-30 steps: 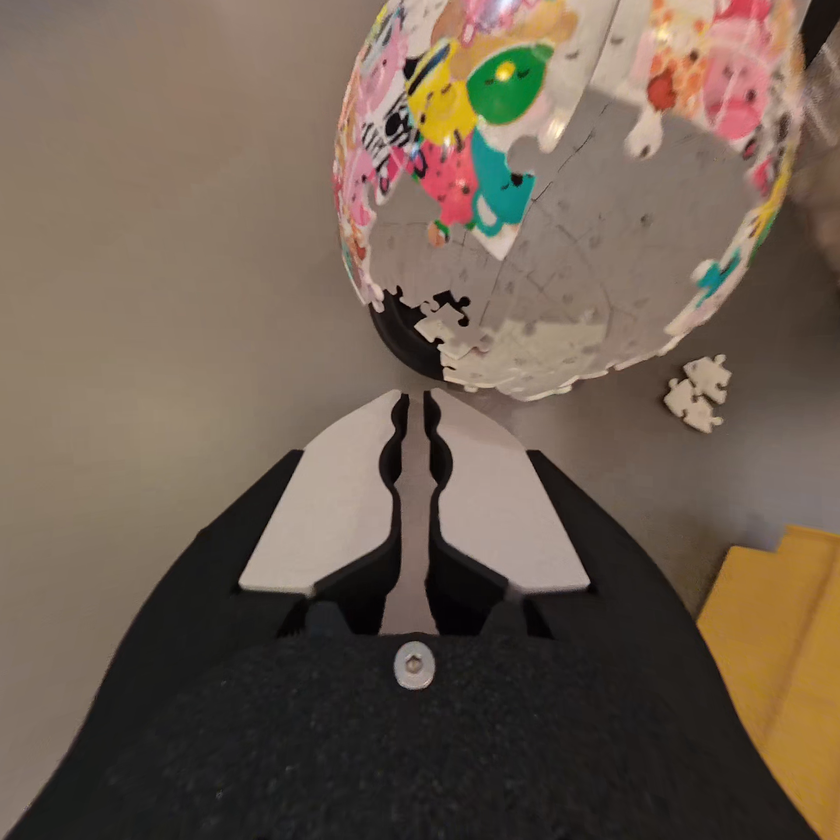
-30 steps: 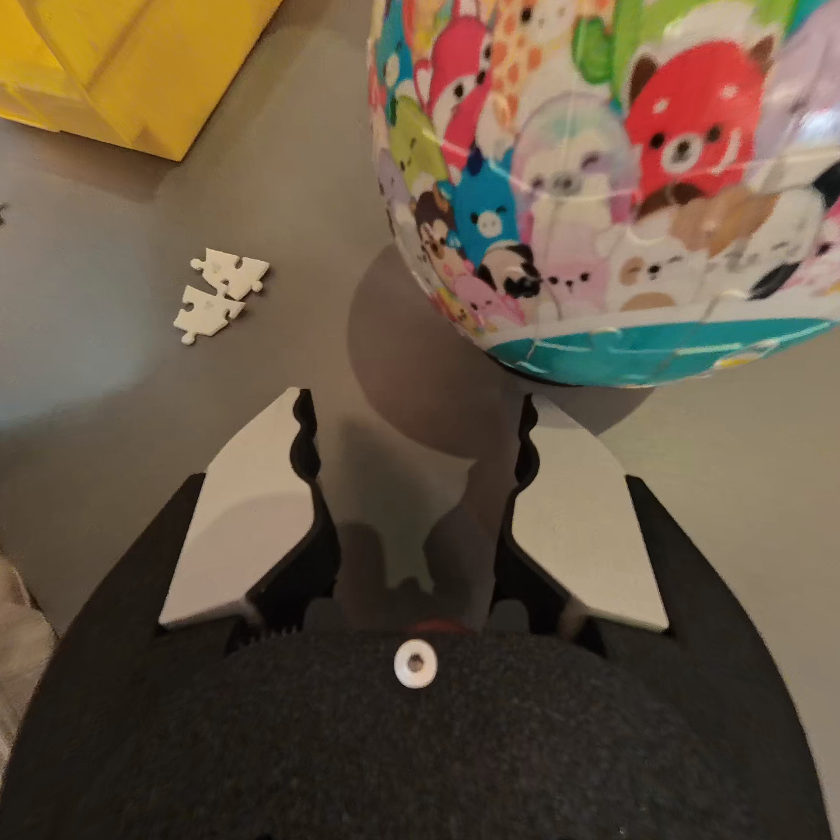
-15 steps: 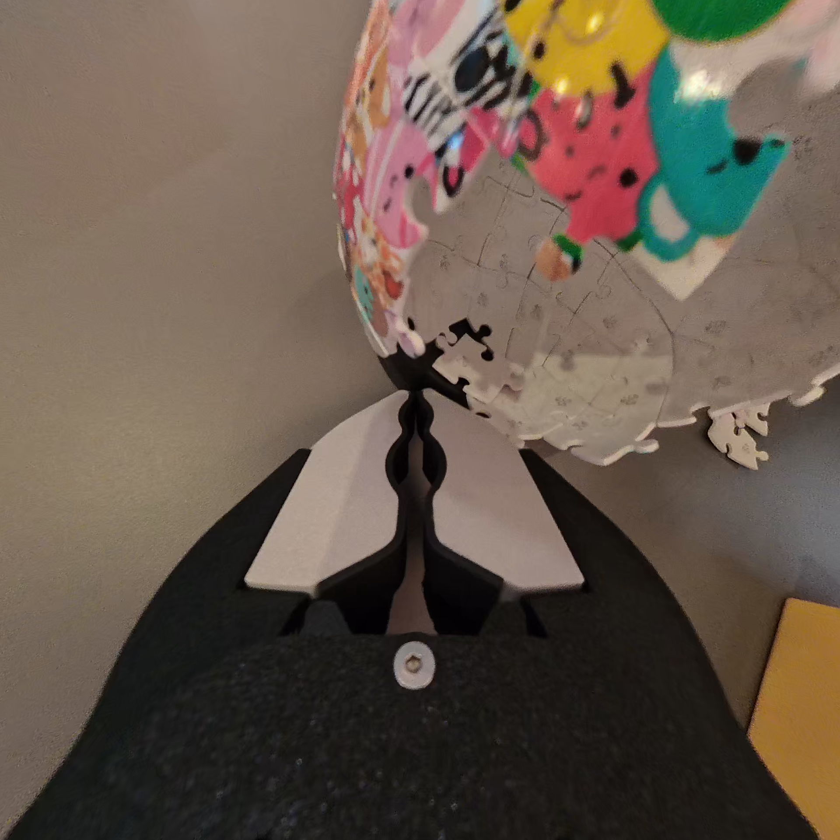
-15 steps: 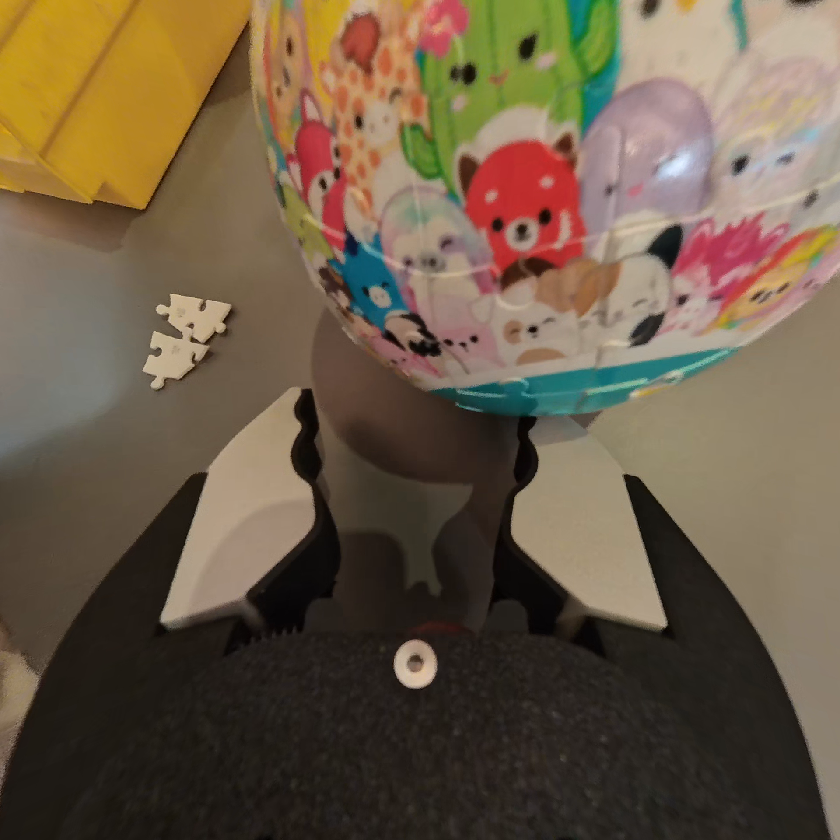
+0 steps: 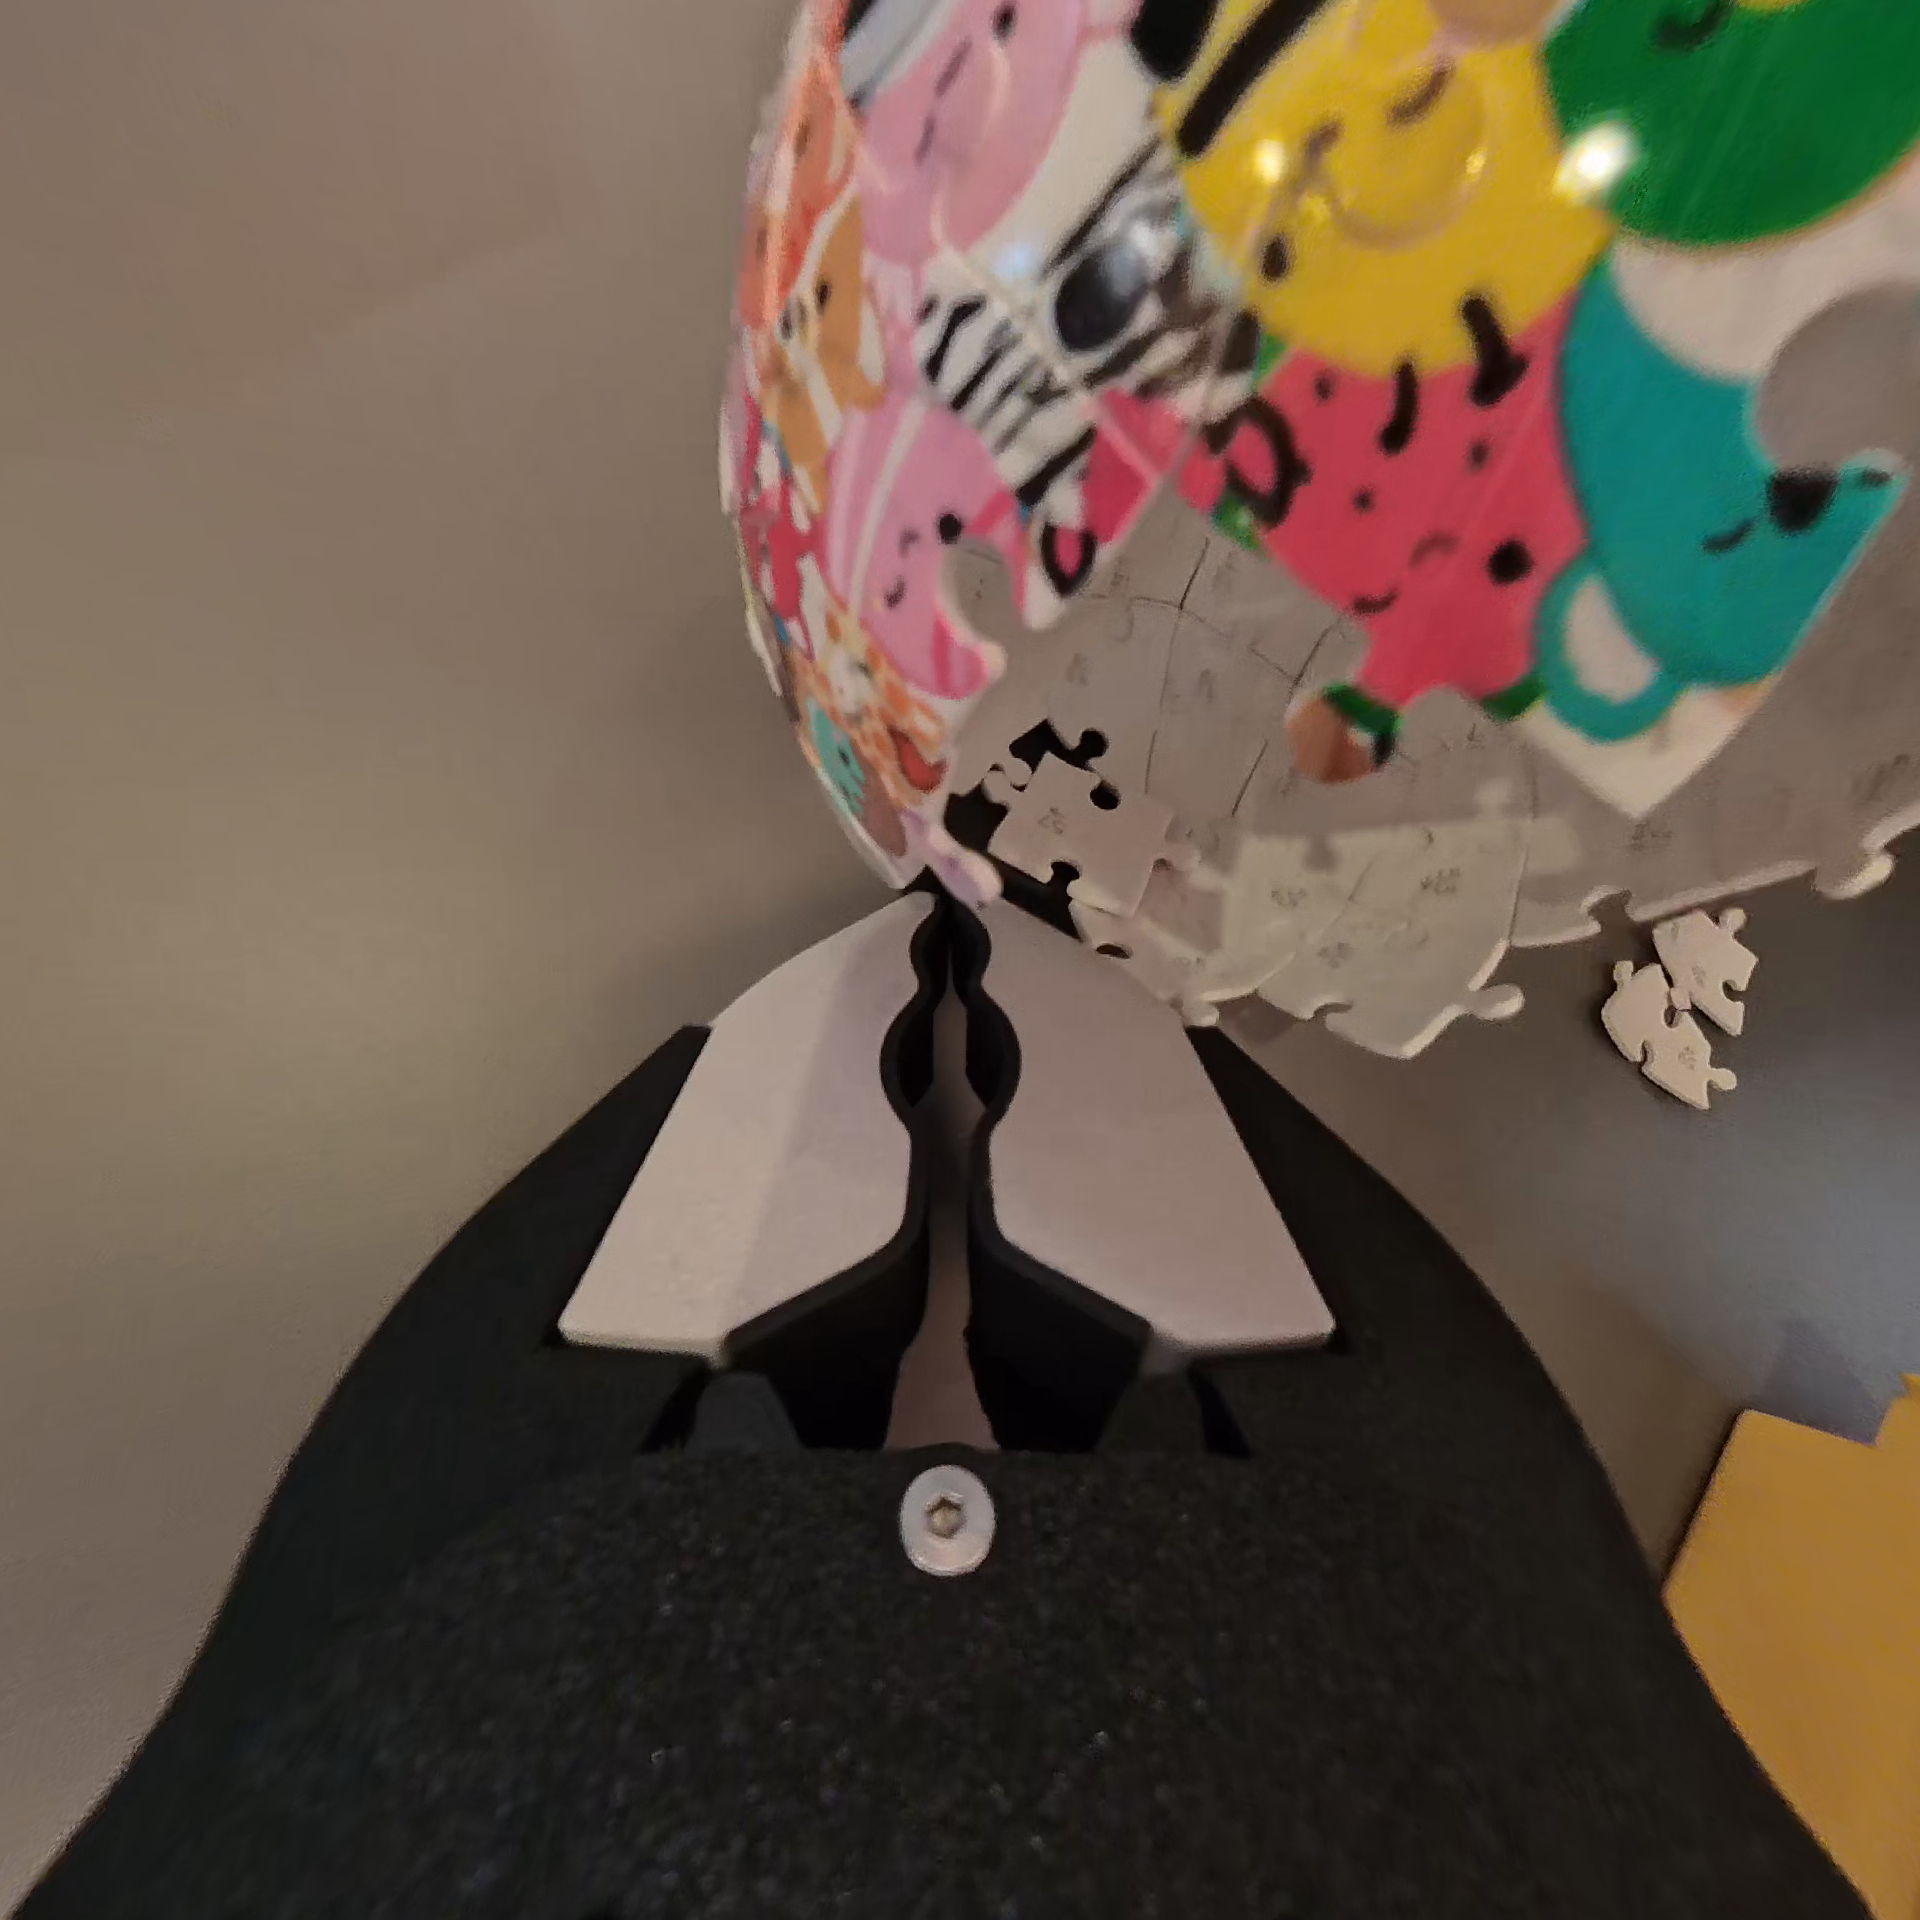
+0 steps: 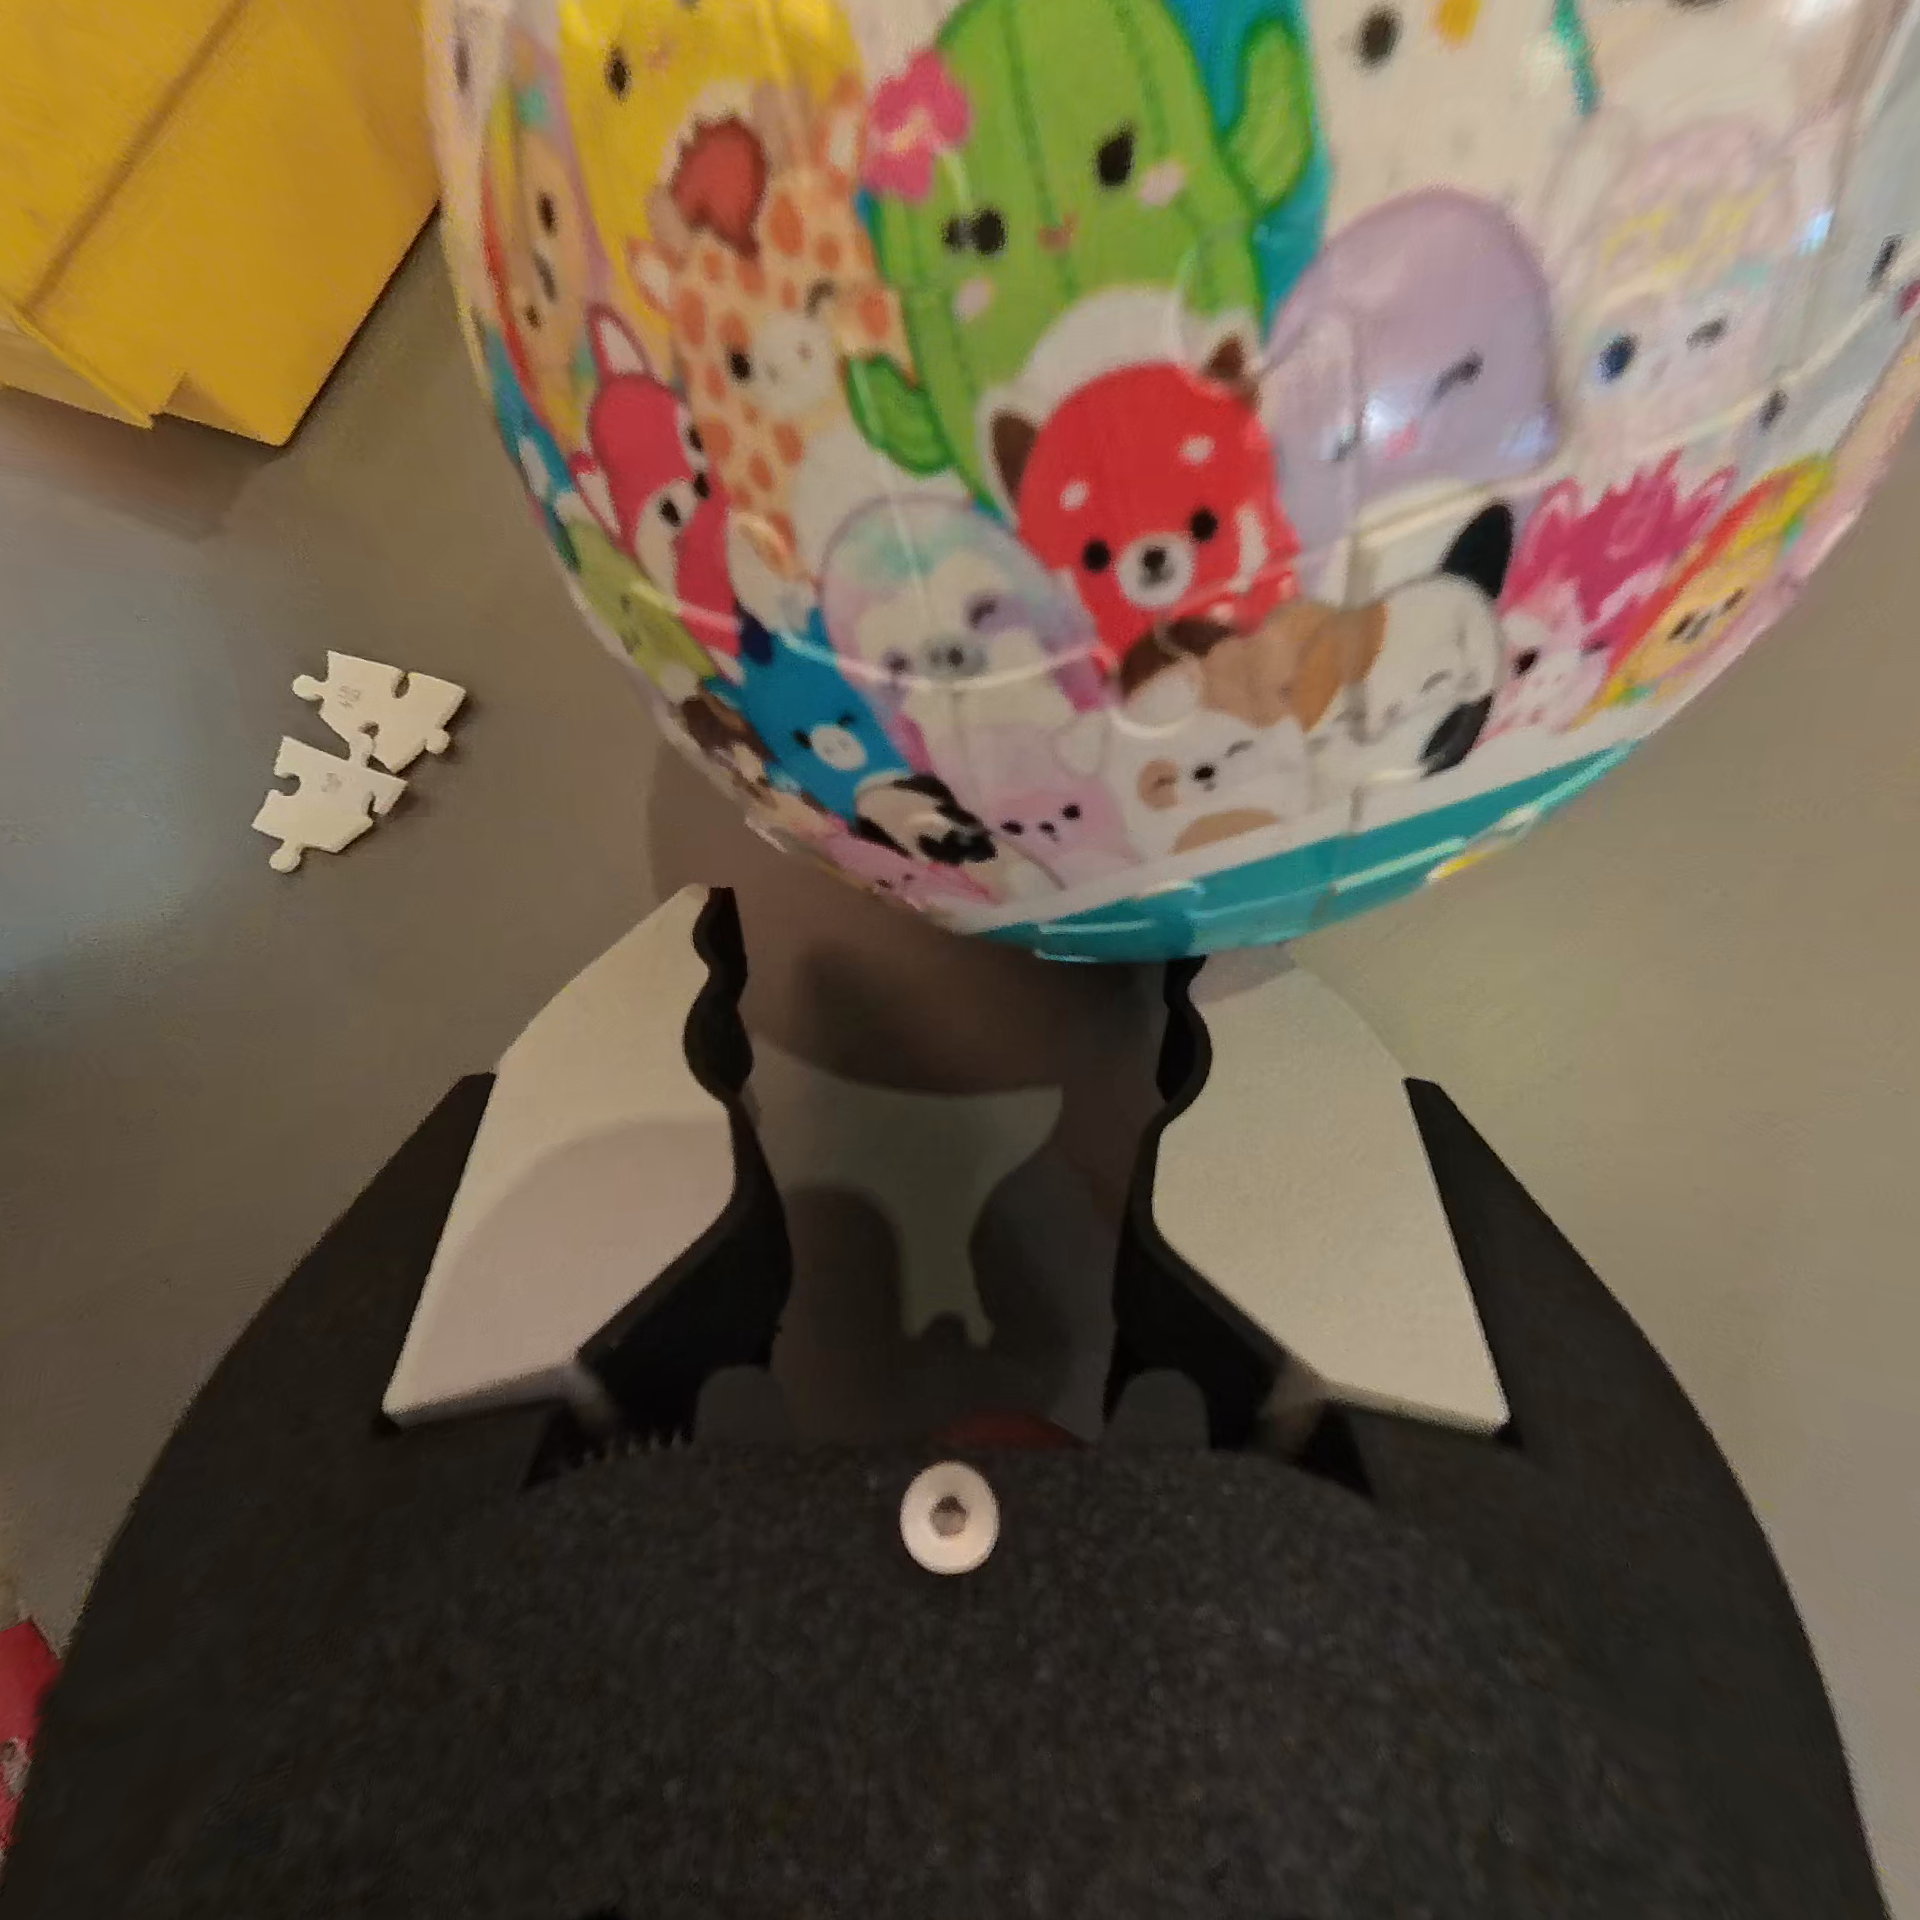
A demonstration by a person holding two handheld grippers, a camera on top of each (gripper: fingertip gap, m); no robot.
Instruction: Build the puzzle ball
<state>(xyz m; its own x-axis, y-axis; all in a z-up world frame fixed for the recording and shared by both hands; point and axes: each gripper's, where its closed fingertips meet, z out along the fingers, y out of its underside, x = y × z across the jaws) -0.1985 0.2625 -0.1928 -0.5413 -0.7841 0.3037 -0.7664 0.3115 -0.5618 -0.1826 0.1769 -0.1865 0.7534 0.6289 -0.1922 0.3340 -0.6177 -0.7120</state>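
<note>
Left gripper [image 5: 948,920] jaws pressed together at the puzzle ball's [image 5: 1299,468] ragged lower edge. Right gripper [image 6: 951,935] jaws apart beneath the ball. Two loose puzzle pieces [image 6: 353,764] lying touching on bare table [image 6: 1662,935]; yellow box [image 6: 177,187] beyond.

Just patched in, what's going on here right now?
A person with two handheld grippers is assembling a colourful cartoon-animal puzzle ball on a grey table. The left gripper is shut, its tips at the ball's lower edge beside a gap in the shell where a white piece sits loose. From that side a large part of the shell is missing, showing the inside. The right gripper is open and empty, just below the ball. Two loose white puzzle pieces lie nearby, near yellow cardboard.
</note>
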